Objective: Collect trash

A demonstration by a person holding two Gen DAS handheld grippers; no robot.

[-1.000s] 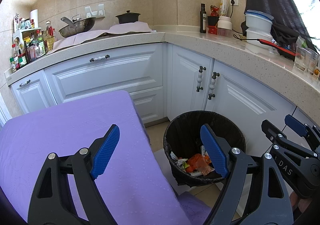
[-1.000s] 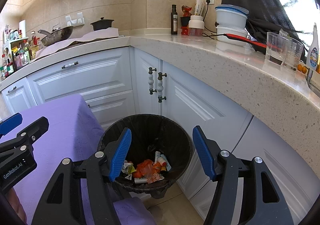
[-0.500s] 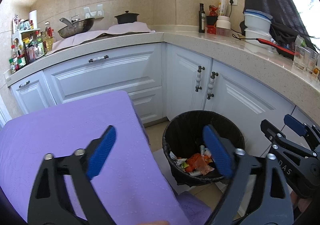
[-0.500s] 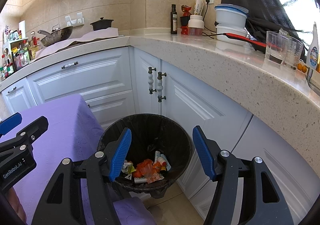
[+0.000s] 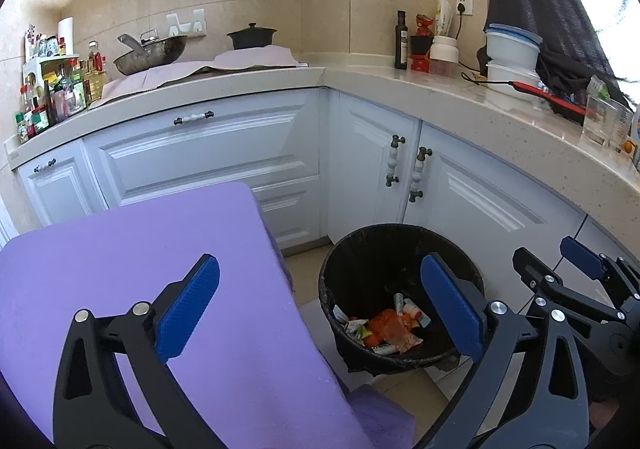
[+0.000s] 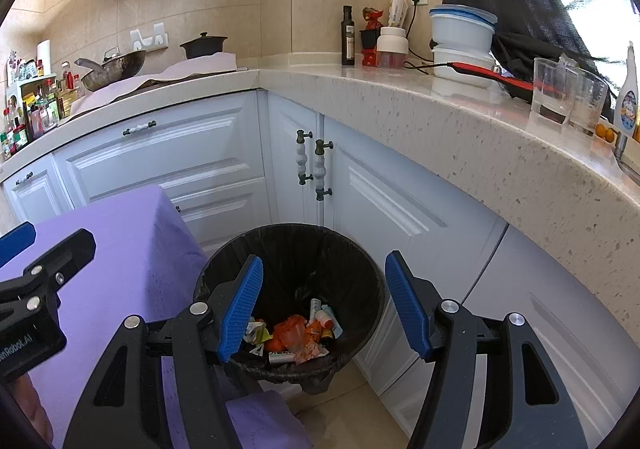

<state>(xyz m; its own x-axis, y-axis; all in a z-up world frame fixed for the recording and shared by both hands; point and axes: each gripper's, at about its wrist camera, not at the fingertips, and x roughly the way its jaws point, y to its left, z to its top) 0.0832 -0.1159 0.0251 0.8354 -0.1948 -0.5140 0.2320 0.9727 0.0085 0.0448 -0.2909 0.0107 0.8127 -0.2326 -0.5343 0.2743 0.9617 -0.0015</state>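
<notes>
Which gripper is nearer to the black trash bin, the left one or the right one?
Right. The right gripper hangs open directly above the trash bin. The left gripper, its jaws opening and empty, sits off to the side, half over the purple table.

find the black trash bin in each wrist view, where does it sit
Left wrist: the black trash bin sits lower right of centre, beside the purple-covered table.
Right wrist: the bin sits bottom centre, between the blue fingers.
Shared landmark: the paired cabinet door handles above it.

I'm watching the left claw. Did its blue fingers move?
Yes. The left claw is opening: its blue fingers spread outward over the purple cloth and bin, gripping nothing.
</notes>
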